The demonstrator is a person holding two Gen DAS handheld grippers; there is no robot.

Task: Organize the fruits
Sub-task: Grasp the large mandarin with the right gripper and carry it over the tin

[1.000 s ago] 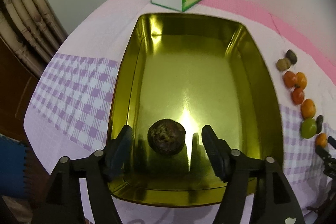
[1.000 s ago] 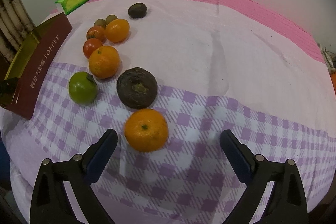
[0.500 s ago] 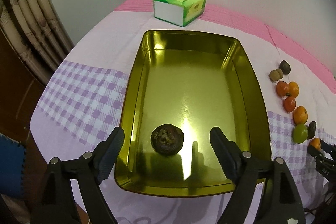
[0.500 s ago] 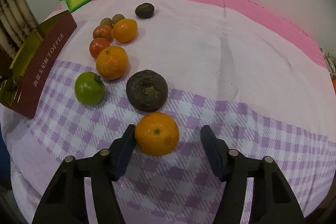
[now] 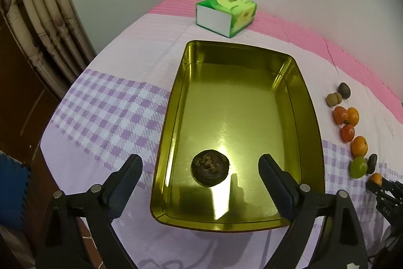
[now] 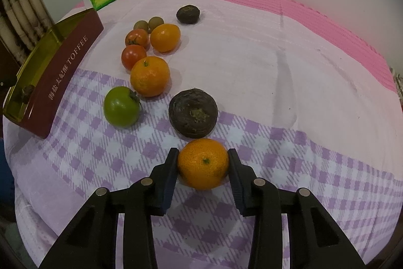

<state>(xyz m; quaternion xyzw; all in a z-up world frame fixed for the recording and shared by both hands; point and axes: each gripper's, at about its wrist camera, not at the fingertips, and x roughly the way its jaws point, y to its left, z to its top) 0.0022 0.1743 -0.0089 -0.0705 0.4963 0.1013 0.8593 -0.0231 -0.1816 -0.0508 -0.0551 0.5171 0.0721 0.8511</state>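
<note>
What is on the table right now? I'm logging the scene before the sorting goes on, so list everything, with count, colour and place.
tin: 1, gold inside, maroon outside, left of the fruit row
dark fruits: 3, brown-black; one in the tin, two on the cloth
oranges: 3, orange;
tomatoes: 2 red, 1 green
small brown fruits: 2, far end
tissue pack: 1, green, behind the tin
tablecloth: 1, pink and purple check
left gripper: open over the tin
right gripper: shut on nearest orange
</note>
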